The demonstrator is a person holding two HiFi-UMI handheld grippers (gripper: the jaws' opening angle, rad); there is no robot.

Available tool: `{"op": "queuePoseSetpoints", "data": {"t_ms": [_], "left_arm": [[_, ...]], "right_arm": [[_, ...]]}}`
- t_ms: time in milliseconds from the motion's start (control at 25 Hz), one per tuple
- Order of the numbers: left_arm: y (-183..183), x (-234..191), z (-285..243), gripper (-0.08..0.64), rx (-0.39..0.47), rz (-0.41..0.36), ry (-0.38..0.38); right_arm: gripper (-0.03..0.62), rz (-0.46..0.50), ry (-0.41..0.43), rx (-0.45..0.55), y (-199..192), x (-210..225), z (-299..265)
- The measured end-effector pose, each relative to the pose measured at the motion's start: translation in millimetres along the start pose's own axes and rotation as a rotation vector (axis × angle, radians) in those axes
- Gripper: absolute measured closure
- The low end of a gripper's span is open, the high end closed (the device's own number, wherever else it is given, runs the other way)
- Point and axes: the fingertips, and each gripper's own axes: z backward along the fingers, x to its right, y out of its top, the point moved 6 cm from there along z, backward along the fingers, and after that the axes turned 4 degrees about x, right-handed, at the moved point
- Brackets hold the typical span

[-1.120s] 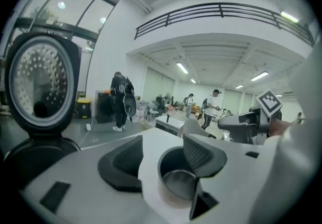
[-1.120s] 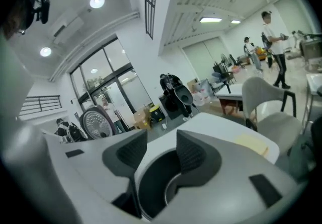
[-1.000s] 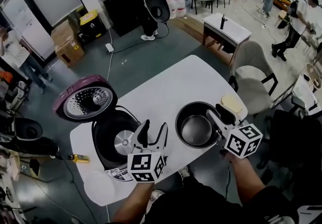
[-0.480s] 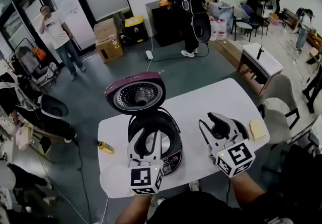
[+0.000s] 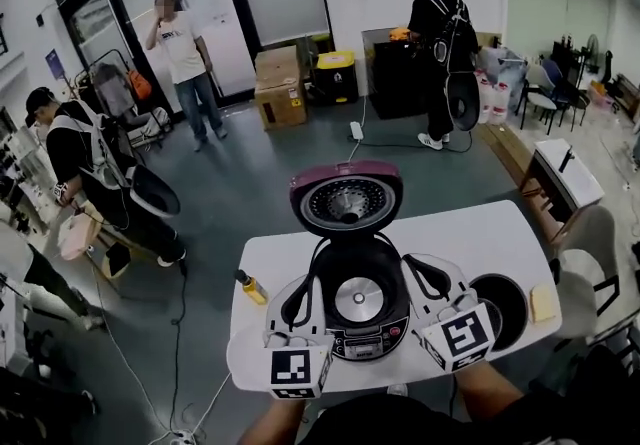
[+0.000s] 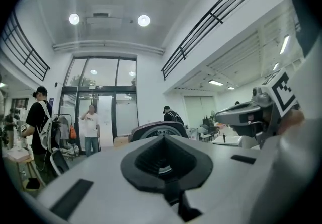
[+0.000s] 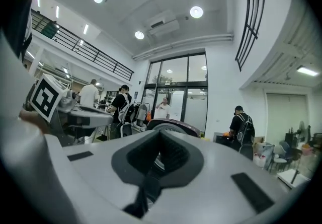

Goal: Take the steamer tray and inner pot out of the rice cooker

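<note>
The rice cooker (image 5: 352,305) stands open at the table's near edge, its purple lid (image 5: 346,199) tipped back and its well bare down to the heating plate. The black inner pot (image 5: 502,305) sits on the table to its right. I cannot make out a steamer tray. My left gripper (image 5: 299,285) hovers at the cooker's left side, shut and holding nothing. At the cooker's right, the right gripper (image 5: 412,263) is likewise shut and holding nothing. Both point level towards the lid. The left gripper view shows shut jaws (image 6: 163,140) before the lid (image 6: 155,129); the right gripper view shows the same (image 7: 160,136).
A yellow pad (image 5: 543,303) lies right of the pot, and a small yellow-capped bottle (image 5: 251,287) stands at the white table's (image 5: 480,238) left edge. Several people stand on the floor beyond, with boxes (image 5: 280,91) by the glass doors. A chair (image 5: 585,268) is at the right.
The view swung up from the table towards the room. Both grippers rose, moved away from the pot to flank the cooker, and their jaws closed. The pot stays on the table.
</note>
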Motion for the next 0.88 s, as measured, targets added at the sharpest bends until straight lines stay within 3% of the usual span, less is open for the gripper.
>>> {"op": "queuePoseSetpoints", "data": {"t_ms": [440, 880], "left_arm": [[-15.2, -24.9, 32.5, 0.561, 0.014, 0.038, 0.037], [-12.5, -27.2, 39.4, 0.561, 0.008, 0.057, 0.036]], "right_arm": [[0.594, 0.02, 0.057, -0.004, -7.7, -34.3, -23.2], [0.594, 0.042, 0.047, -0.003, -0.9, -40.8, -23.1]]}}
